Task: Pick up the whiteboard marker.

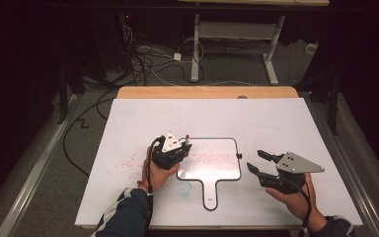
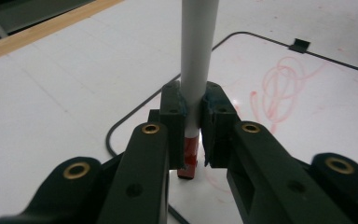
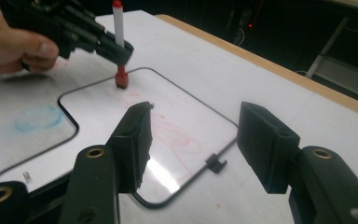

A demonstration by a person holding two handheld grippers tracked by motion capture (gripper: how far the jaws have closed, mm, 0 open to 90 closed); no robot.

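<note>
Left gripper (image 2: 193, 133) clamps marker (image 2: 196, 60) upright at whiteboard (image 1: 227, 173) corner; right gripper (image 3: 193, 140) fingers wide, empty, beside board edge.

The marker (image 2: 196, 56) is cut off by the left gripper view's top edge, its tip hidden behind the left gripper (image 2: 193, 140).

Left hand-held gripper (image 1: 180, 149) jaws clamped; right hand-held gripper (image 1: 258, 161) jaws wide apart.

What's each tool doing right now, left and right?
Left tool: closed on the red marker, upright, tip at the whiteboard.
Right tool: open, holding nothing, beside the whiteboard.
</note>
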